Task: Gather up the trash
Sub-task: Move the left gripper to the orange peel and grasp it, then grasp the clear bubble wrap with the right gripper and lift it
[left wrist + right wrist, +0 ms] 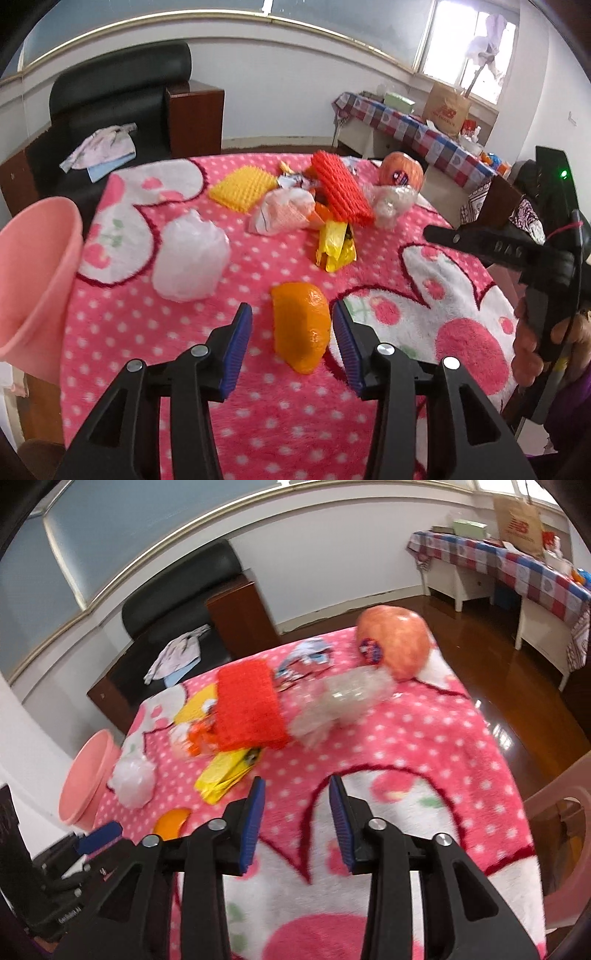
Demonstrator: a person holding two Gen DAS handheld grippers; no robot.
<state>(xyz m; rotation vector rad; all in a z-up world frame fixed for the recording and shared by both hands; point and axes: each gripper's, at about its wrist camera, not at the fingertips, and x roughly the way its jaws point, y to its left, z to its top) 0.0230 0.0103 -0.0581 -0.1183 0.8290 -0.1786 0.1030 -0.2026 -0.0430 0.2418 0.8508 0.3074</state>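
The left gripper (291,347) stands released astride the peel (301,326), pads not pressing. It should settle lower, then pinch squarely. The bin (35,280) waits at nine o'clock. The right gripper (297,823) gapes, holding nothing.

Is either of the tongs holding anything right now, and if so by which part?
Nothing is held. The left tongs stand open around the orange peel, pads not pressing it. The right tongs are open over bare pink blanket.
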